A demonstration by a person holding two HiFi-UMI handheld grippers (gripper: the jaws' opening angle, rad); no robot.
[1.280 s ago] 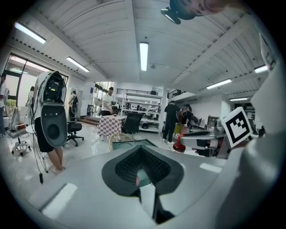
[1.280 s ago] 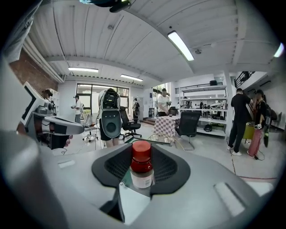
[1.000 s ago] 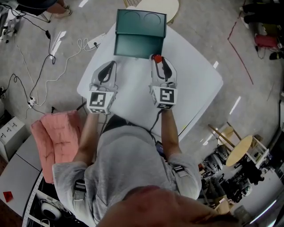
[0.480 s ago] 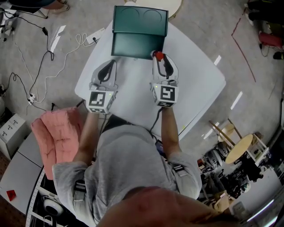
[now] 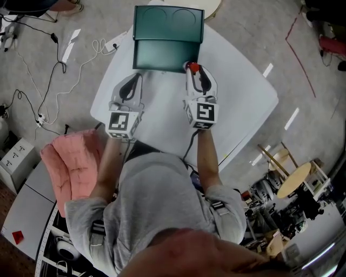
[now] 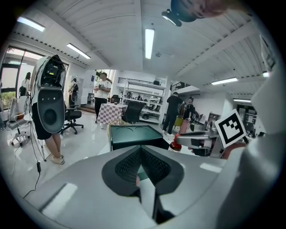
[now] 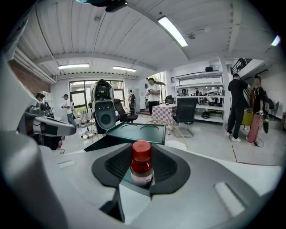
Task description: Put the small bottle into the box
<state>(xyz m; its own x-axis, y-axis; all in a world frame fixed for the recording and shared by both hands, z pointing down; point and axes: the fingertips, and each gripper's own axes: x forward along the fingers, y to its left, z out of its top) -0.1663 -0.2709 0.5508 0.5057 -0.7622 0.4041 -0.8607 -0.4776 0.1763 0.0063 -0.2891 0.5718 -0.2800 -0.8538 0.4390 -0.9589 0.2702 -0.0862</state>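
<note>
A small bottle (image 5: 192, 67) with a red cap and dark red contents stands upright between the jaws of my right gripper (image 5: 195, 73), which is shut on it. The right gripper view shows the bottle (image 7: 141, 167) clamped between the dark pads. It hangs at the front right corner of the open dark green box (image 5: 166, 55), whose lid (image 5: 168, 22) stands back behind it. My left gripper (image 5: 134, 80) hovers over the white table (image 5: 238, 92) in front of the box's left side, shut with nothing in it. From the left gripper view, the box (image 6: 134, 134) lies straight ahead.
A pink folded cloth (image 5: 70, 167) lies left of the person. Cables (image 5: 48, 81) trail over the floor on the left. A round wooden stool (image 5: 294, 181) stands at the right. A pale round table (image 5: 208, 6) sits just beyond the box.
Only the head camera has drifted a little. Both grippers and the bottle keep their places relative to the box.
</note>
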